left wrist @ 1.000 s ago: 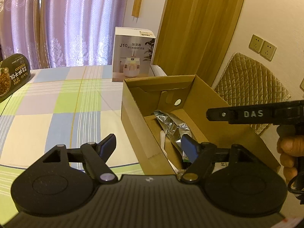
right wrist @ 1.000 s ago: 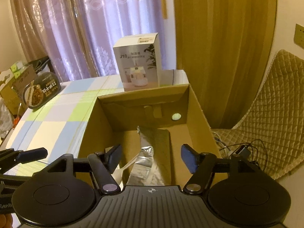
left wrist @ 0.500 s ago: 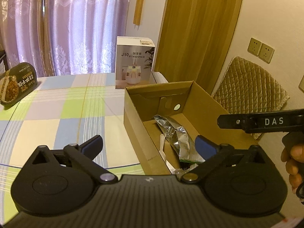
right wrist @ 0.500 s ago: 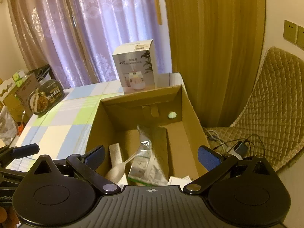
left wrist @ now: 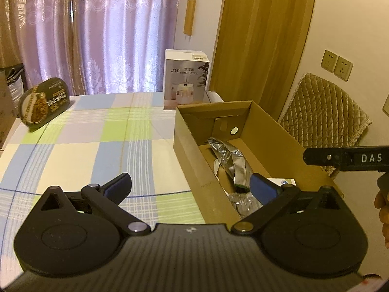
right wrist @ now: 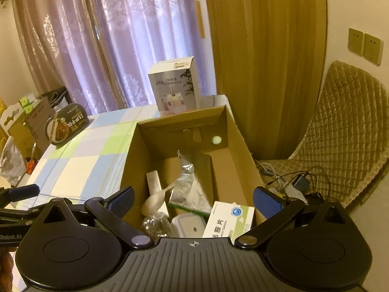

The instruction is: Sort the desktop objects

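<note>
Both tongs were spread wide and held nothing: the left tongs (left wrist: 190, 188) hung above the checked counter (left wrist: 80, 150) at the near left wall of the cardboard box (left wrist: 192, 150), and the right tongs (right wrist: 193, 198) hung over the box's open top. Inside the box lay a silver foil pouch (right wrist: 188, 177), a white plastic spoon (right wrist: 155, 200), a crumpled clear wrapper (right wrist: 155, 225), a small white lidded container (right wrist: 189, 223) and a white-and-green medicine box (right wrist: 228, 221) leaning at the near right corner. Behind the cardboard box stood a humidifier box (left wrist: 186, 82), and a dark oval food package (left wrist: 43, 103) leaned at the counter's far left edge.
</note>
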Action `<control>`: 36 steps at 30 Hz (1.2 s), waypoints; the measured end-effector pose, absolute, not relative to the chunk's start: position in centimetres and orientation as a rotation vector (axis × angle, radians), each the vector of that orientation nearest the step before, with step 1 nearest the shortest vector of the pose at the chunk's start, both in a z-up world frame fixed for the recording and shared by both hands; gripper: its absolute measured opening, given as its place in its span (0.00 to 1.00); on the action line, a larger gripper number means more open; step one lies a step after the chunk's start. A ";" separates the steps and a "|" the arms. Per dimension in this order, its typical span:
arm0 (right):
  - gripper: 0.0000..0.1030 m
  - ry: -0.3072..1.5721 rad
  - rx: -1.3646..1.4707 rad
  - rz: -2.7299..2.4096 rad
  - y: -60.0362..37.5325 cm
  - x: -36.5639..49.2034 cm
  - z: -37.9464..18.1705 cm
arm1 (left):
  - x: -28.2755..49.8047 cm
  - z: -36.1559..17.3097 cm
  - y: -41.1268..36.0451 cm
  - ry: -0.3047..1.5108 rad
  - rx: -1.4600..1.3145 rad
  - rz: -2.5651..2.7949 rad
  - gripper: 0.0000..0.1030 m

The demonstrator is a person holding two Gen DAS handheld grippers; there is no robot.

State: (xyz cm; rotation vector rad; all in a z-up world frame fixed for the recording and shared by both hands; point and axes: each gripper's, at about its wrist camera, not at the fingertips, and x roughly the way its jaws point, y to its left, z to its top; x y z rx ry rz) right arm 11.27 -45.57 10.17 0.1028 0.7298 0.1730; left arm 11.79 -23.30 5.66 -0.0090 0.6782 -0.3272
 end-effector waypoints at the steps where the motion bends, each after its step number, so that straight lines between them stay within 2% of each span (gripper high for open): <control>1: 0.98 0.728 0.102 0.173 -45.5 10.8 10.4 | 11.4 5.9 -23.2 0.680 -0.012 -0.327 0.99; 17: 0.98 0.658 0.133 0.180 -45.4 3.7 13.0 | 5.2 9.2 -23.7 0.654 0.001 -0.331 0.99; 36: 0.98 0.664 0.083 0.131 -45.0 -2.3 14.0 | 0.8 9.6 -22.9 0.670 -0.001 -0.341 0.99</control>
